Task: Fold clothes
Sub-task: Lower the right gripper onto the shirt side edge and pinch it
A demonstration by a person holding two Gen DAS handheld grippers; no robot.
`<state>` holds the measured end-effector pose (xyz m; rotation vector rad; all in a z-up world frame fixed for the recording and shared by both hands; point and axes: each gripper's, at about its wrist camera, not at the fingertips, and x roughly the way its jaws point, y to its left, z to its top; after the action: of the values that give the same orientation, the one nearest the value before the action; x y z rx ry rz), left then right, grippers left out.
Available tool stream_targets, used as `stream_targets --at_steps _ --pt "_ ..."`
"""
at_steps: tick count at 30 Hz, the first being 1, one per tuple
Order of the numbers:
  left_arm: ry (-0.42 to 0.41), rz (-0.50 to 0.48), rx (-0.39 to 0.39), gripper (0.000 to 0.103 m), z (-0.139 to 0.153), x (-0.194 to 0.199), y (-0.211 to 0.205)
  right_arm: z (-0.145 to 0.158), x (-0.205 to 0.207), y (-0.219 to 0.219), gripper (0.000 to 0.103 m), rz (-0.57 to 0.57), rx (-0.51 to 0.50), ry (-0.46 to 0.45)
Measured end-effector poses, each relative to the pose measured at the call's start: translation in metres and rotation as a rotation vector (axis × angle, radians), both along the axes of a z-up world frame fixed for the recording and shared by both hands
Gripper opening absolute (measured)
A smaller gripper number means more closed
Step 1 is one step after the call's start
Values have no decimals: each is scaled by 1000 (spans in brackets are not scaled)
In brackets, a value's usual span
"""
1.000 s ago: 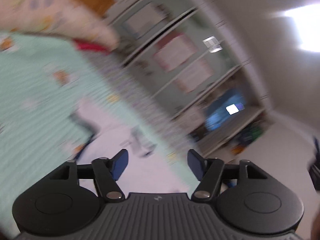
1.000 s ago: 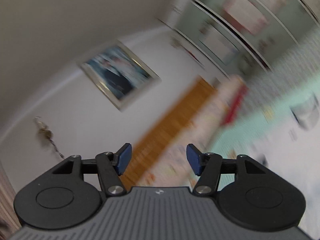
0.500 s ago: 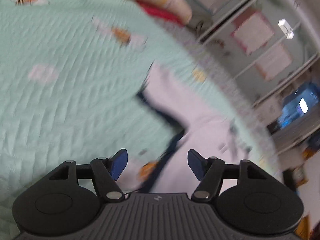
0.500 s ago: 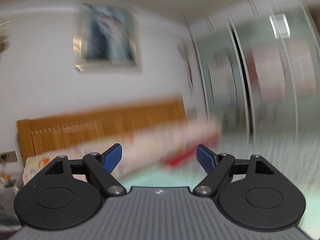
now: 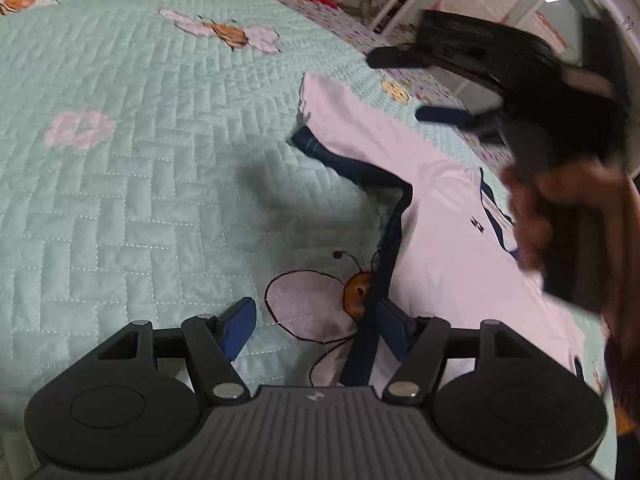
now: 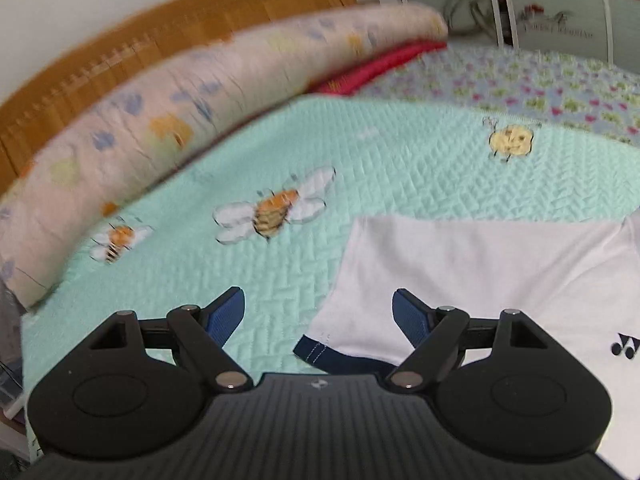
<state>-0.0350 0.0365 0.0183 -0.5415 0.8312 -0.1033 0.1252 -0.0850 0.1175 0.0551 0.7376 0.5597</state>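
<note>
White cotton with navy trim, the shirt (image 5: 448,216) is lying spread flat on the mint quilt (image 5: 140,168), and the left gripper (image 5: 312,326) is hovering released at its near side edge, the navy side seam running away between the spread jaws. Beyond that seam the shirt's long axis is stretching toward the far sleeve (image 6: 400,264), where the right gripper (image 6: 318,312) is hanging just as released, straddling the navy cuff, so each gripper is sitting nearest its own end.
</note>
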Motion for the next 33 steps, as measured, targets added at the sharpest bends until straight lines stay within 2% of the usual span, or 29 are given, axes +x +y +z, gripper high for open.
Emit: stream_targets --at_steps 5,8,10,14,20,22,24,28,30,33 --pt "-39 -95 33 69 -2 -2 0 -8 30 46 81 5 -133 15" --pt "-60 -124 46 69 -3 -6 1 -14 46 78 79 15 -262 -23" --pt "-72 -139 52 69 -4 -9 1 -24 55 87 79 -7 -304 -18" --pt "-88 -157 60 70 -5 -12 2 -46 76 102 61 -55 -369 8" --pt "-98 -180 56 73 -5 -13 4 -71 95 121 61 -93 -448 40" --pt "-101 -189 54 73 -6 -13 5 -78 92 133 64 -105 -538 -1" --pt "-100 -198 64 73 -5 -13 4 -86 85 145 75 -118 -635 -59" --pt "-98 -221 103 74 -2 -12 -2 -100 62 168 76 -135 -808 -203" --pt "-97 -228 112 74 -2 -11 -4 -102 60 169 76 -153 -821 -216" --pt "-97 -227 114 74 -2 -11 -5 -97 65 155 76 -190 -785 -185"
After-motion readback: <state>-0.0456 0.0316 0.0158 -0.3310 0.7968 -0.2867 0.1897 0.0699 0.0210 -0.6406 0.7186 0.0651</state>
